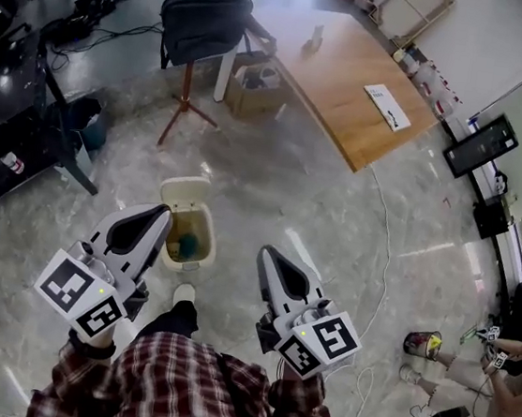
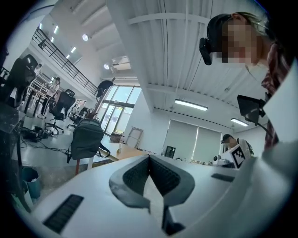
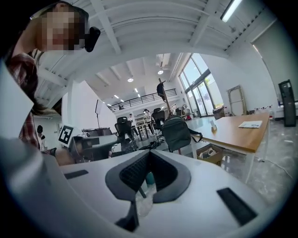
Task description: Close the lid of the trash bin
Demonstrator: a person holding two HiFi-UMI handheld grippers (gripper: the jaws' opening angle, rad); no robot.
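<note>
While open, cream bin (image 1: 185, 195), seemingly part-full.

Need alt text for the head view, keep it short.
A small cream trash bin stands on the marble floor with its lid open. The left gripper and right gripper, both shut, are held above it on either side; a backpack and wooden table lie beyond.
</note>
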